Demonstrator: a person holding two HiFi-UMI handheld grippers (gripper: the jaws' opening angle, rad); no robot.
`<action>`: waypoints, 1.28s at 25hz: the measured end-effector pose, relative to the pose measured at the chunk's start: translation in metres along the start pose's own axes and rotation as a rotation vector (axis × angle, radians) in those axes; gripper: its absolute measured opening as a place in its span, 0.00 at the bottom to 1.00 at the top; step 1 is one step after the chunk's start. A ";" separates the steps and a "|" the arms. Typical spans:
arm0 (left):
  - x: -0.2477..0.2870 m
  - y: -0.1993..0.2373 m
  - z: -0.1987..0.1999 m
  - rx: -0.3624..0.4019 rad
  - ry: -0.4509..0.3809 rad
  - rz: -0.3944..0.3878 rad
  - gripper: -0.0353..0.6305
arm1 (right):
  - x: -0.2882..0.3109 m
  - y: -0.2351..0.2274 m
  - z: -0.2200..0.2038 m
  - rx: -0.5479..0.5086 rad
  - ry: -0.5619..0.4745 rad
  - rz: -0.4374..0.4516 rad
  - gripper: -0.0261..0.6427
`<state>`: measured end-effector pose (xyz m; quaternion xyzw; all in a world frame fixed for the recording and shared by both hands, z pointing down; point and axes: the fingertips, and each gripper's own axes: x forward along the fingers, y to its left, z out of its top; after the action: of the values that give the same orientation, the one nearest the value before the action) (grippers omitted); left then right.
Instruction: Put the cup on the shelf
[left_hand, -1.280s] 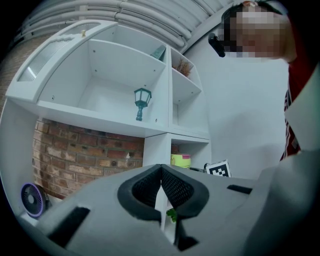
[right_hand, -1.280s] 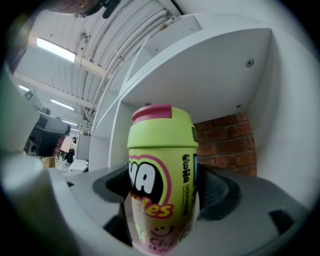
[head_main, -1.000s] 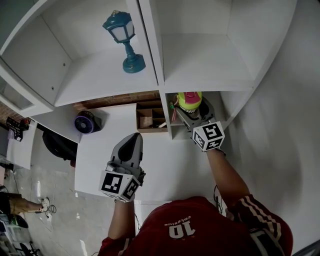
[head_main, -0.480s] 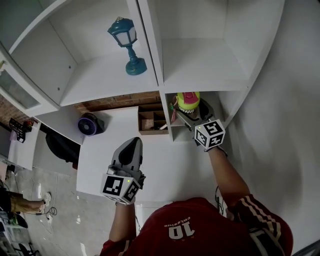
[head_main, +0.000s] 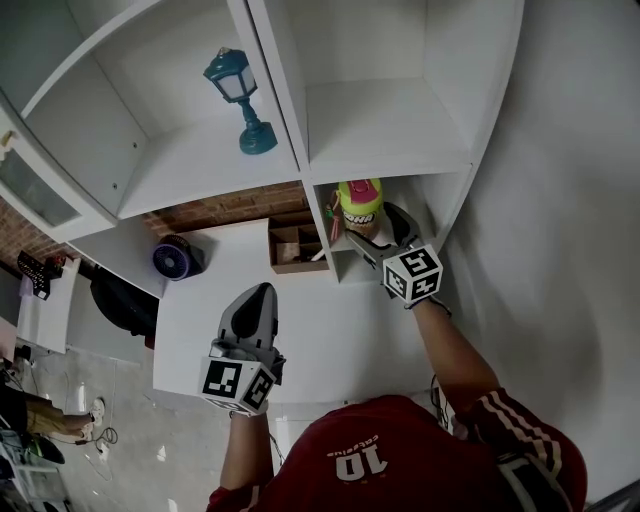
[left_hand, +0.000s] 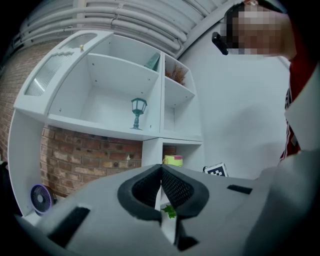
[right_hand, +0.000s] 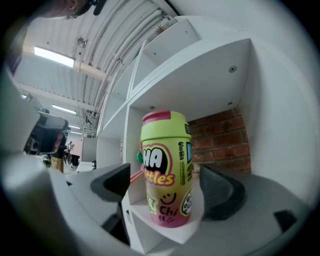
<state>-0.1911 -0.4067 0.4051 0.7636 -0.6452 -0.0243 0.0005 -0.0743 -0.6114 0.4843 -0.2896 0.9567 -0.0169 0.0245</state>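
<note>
The cup (right_hand: 167, 170) is yellow-green with a pink lid and base and cartoon print. It stands upright near the front edge of the low shelf compartment (head_main: 440, 200), also visible as the cup (head_main: 360, 203) from the head view. My right gripper (right_hand: 169, 189) is open; its dark pads (right_hand: 220, 192) flank the cup with a gap on each side. From above, the right gripper (head_main: 372, 228) reaches into that compartment. My left gripper (head_main: 257, 297) hovers over the white table, shut, with nothing held; in its own view the left gripper (left_hand: 161, 172) has its pads together.
A teal lantern (head_main: 238, 95) stands on the upper left shelf. A small purple fan (head_main: 172, 257) and a wooden box (head_main: 290, 243) sit at the back of the white table (head_main: 200, 330), against a brick wall. A white wall closes the right side.
The head view has shifted slightly. The cup stays upright in the low compartment with the right gripper around it. The left gripper has dropped a little toward me.
</note>
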 end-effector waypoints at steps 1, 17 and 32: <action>-0.001 -0.002 0.000 -0.001 0.002 -0.001 0.06 | -0.003 0.001 0.000 -0.001 0.000 -0.002 0.67; -0.047 -0.012 0.002 -0.026 -0.016 -0.018 0.06 | -0.056 0.037 -0.006 -0.015 0.035 -0.033 0.67; -0.135 -0.021 0.026 0.003 -0.031 -0.069 0.06 | -0.115 0.121 0.026 -0.044 0.033 -0.066 0.67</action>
<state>-0.1936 -0.2688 0.3829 0.7849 -0.6186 -0.0350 -0.0117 -0.0447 -0.4474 0.4573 -0.3210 0.9471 -0.0012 0.0017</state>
